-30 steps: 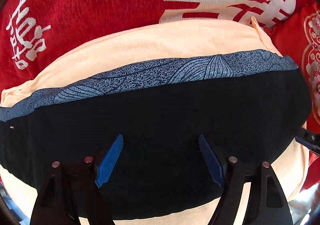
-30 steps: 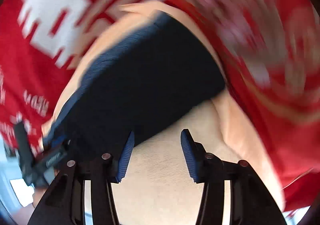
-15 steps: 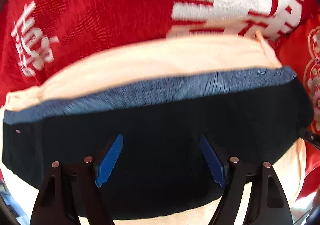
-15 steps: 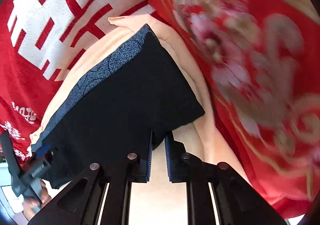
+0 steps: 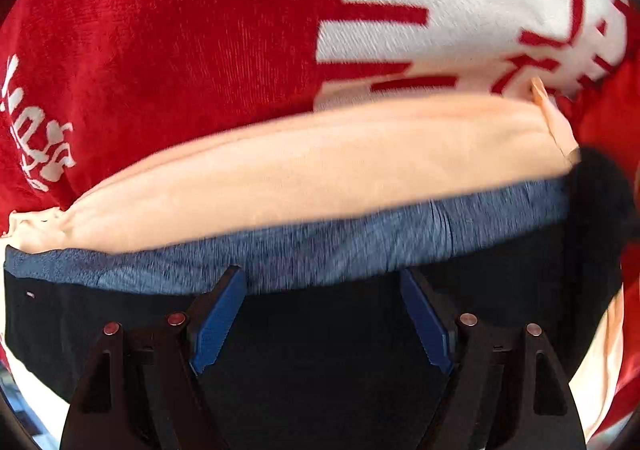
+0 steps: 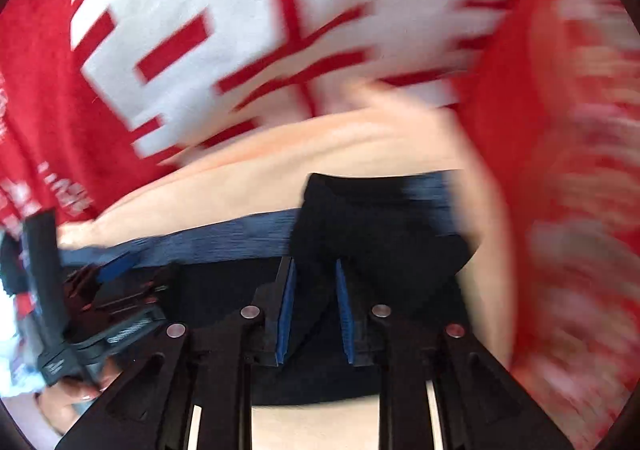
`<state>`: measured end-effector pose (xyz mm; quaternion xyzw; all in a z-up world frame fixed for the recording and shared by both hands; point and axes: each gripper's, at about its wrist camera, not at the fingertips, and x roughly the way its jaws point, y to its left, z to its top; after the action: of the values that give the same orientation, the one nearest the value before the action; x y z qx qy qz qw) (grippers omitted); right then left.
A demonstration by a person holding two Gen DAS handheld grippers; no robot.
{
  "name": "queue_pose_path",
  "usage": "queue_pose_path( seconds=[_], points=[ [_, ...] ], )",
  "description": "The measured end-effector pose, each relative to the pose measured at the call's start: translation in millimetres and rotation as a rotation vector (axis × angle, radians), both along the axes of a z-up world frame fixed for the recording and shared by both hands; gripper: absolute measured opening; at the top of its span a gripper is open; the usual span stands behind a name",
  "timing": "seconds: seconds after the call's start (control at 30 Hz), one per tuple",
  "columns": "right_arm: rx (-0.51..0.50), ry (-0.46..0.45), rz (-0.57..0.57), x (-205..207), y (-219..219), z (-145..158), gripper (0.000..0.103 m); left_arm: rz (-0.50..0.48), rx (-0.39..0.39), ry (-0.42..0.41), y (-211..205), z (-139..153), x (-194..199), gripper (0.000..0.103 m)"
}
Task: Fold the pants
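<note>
The pants [image 5: 320, 350] are dark navy with a blue patterned waistband [image 5: 320, 250]. They lie across a peach cushion [image 5: 320, 170]. My left gripper [image 5: 320, 314] is open, its blue pads over the dark cloth just below the waistband. In the right wrist view my right gripper [image 6: 314, 306] is shut on a raised fold of the pants [image 6: 360, 230], lifted at the right end and pulled over toward the left. The left gripper [image 6: 92, 290] shows at the left there.
A red blanket with big white characters [image 5: 440, 10] lies behind the cushion. A red embroidered cushion [image 6: 580, 170] sits to the right, blurred. The peach cushion's front edge [image 6: 312, 426] shows below the pants.
My right gripper closed on the right edge of the pants and has lifted and swung it toward the left. My left gripper moved forward, closer to the waistband, staying open.
</note>
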<state>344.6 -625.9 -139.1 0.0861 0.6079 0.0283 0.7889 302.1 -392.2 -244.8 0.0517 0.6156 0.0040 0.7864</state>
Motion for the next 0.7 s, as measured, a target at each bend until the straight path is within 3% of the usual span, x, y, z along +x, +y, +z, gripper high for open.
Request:
queue_pose_path(
  seconds=[0.1,0.2,0.27,0.33,0.47,0.53,0.6,0.7],
  points=[
    [-0.08,-0.124,-0.044,-34,-8,42,0.023,-0.037,0.014,0.012,-2,2,-12,0.08],
    [0.009,-0.143,0.023,-38,6,58,0.024,-0.028,0.018,-0.024,-2,12,-13,0.08],
    [0.056,-0.122,0.104,-25,25,45,0.032,-0.002,0.014,-0.037,2,15,-5,0.08],
    [0.08,-0.071,0.138,-3,41,13,0.035,0.022,0.037,-0.013,8,7,6,0.08],
    [-0.021,0.011,0.08,24,24,-41,0.034,0.026,0.009,-0.037,30,3,14,0.091],
    [-0.044,0.01,-0.006,24,-9,-48,0.028,0.069,0.025,-0.053,56,6,15,0.091],
    [0.042,-0.012,-0.069,19,-42,-46,0.024,0.13,0.055,-0.044,86,5,17,0.091],
    [-0.042,-0.017,0.014,13,-31,-42,0.027,0.261,0.077,-0.027,143,4,18,0.092]
  ],
)
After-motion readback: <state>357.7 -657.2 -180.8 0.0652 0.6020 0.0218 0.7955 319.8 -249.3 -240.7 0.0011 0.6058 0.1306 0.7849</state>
